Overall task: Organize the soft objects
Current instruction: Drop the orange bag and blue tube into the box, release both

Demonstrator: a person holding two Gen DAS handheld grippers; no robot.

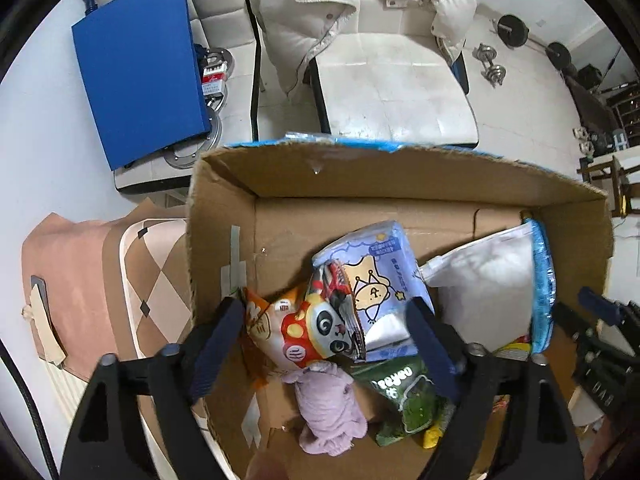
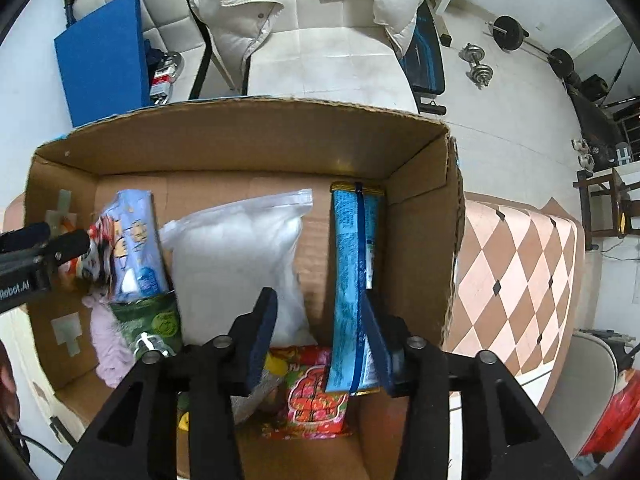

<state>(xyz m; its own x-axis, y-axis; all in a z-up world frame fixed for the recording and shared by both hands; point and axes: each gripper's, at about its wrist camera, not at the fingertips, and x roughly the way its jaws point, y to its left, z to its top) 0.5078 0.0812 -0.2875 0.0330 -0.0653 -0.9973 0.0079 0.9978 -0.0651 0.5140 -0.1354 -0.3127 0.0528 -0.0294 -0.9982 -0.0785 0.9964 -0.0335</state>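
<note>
In the left wrist view the left tool (image 1: 326,322) points down into the open cardboard box (image 1: 400,172), its jaws wide apart. Between them lies an orange panda snack bag (image 1: 308,332) with a pale blue tissue pack (image 1: 384,280) leaning on it; neither finger presses on the bag. Below sit a lilac plush cloth (image 1: 328,412) and a green packet (image 1: 412,396). To the right a white padded pouch (image 1: 484,296) rests against a blue wrapped pack (image 1: 542,276).

In the right wrist view the right tool (image 2: 320,320) also points into the box (image 2: 256,140), jaws partly apart. The blue wrapped pack (image 2: 352,264) stands on edge just beside the right-hand finger, perhaps touching it, though that is hard to tell; the other finger stands clear of it, in front of the white padded pouch (image 2: 236,256). A red floral packet (image 2: 316,396) lies flat beneath. The left tool (image 2: 44,248) enters from the left edge
</note>
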